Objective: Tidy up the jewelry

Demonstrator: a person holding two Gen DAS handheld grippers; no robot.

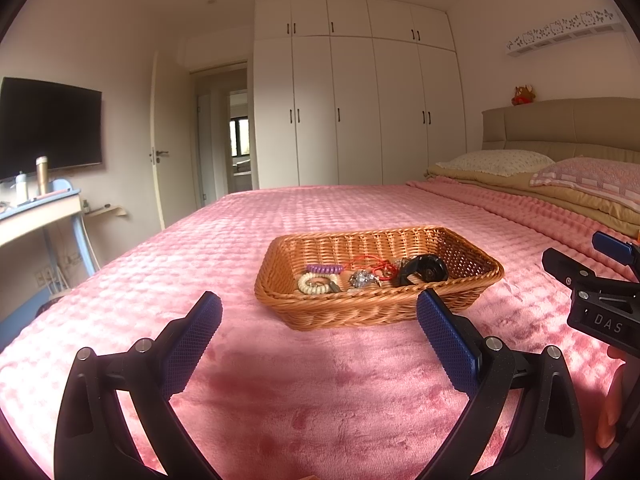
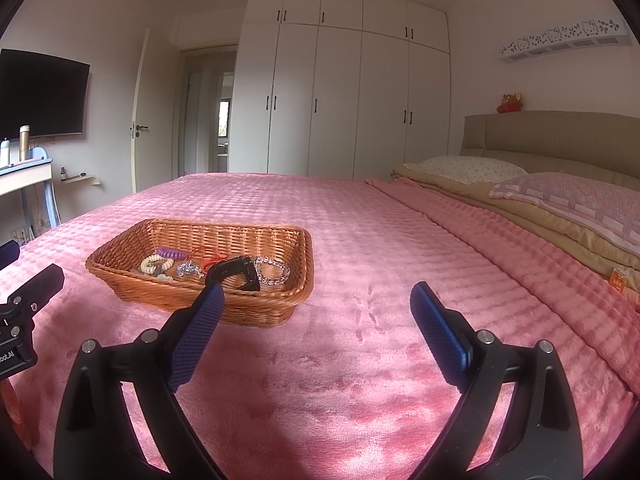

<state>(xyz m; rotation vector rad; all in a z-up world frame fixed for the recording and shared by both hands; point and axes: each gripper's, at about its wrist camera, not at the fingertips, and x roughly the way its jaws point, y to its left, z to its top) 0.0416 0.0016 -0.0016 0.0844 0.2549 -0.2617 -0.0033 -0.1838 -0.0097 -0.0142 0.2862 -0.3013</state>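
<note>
A: State the condition of each hand-held gripper.

B: Left hand-held gripper (image 1: 319, 330): jaws spread wide, nothing between them. Right hand-held gripper (image 2: 316, 314): the same, wide apart and empty. Both hover above the pink bedspread (image 1: 280, 380), neither in contact with any item.

A: Location of the jewelry?

B: All of it lies in the wicker basket (image 1: 360, 312) on the bed. The basket sits directly ahead of the left gripper, just beyond its fingertips; from the right gripper it lies ahead and to the left.

A: Why that arrangement?

B: Judgement: the basket confines small loose pieces that would otherwise sink into the plush cover. The wide jaws suit an approach over the rim.

A: View differences?

B: The left view shows the purple coil band (image 1: 325, 268), cream bead bracelet (image 1: 318, 283), silver cluster (image 1: 362, 279), red cord (image 1: 376, 266) and black watch (image 1: 425, 270). The right view alone reveals a clear bead bracelet (image 2: 273, 270) behind the watch, which hides it from the left.
</note>
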